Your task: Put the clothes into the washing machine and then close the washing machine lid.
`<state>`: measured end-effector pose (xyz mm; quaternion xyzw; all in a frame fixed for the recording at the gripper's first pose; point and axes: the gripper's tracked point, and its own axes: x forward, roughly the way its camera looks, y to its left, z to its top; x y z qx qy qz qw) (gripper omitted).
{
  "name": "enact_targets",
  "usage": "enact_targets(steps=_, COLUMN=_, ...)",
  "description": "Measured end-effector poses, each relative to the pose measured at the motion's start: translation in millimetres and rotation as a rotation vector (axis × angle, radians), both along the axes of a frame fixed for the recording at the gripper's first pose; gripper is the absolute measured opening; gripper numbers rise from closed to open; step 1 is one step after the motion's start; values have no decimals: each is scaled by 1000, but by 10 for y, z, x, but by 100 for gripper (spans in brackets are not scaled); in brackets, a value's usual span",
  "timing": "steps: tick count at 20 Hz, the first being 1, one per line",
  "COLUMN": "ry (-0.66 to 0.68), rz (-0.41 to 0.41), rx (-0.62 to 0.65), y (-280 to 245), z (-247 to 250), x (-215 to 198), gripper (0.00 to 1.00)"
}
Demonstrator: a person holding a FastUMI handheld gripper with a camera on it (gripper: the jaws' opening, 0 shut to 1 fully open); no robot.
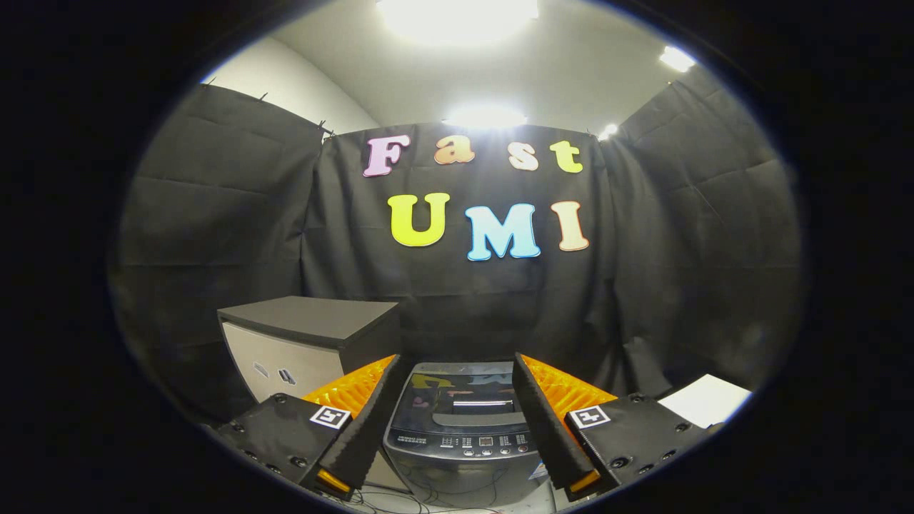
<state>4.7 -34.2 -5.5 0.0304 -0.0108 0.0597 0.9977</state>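
A grey top-loading washing machine (460,421) stands below and ahead of me, seen between my two fingers. Its dark glossy lid (464,396) lies flat and closed, with a button panel along the near edge. My gripper (457,371) hangs above the machine, open, with nothing between its fingers. I see no clothes.
A pale cabinet with a dark top (307,343) stands to the left of the washer. A white flat surface (707,398) lies to the right, beyond the right finger. Black cloth walls close off the back and both sides. Cables trail on the floor in front of the washer.
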Motion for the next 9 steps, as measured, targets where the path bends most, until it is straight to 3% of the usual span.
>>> enact_targets(steps=9, ry=15, rz=-23, rx=9, y=31, z=-77, x=-27, gripper=95)
